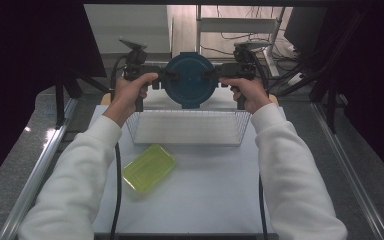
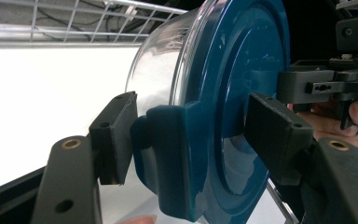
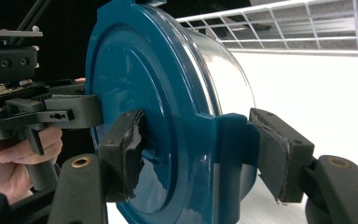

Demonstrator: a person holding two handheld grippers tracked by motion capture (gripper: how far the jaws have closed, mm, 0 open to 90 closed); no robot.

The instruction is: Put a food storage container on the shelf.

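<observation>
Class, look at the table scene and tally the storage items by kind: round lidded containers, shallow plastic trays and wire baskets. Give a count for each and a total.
Round clear container with blue lid, held between both grippers above the basket: 1
Yellow-green shallow plastic tray, lying on the table: 1
White wire basket: 1
Total: 3

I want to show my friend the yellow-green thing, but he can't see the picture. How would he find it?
Start at the white table and find the white wire basket at its far end. Just in front of the basket's left corner, lying flat on the table, is a shallow, see-through yellow-green plastic tray with rounded corners. It is the only brightly coloured thing resting on the table; the round dark blue lidded container is held up in the air.
</observation>
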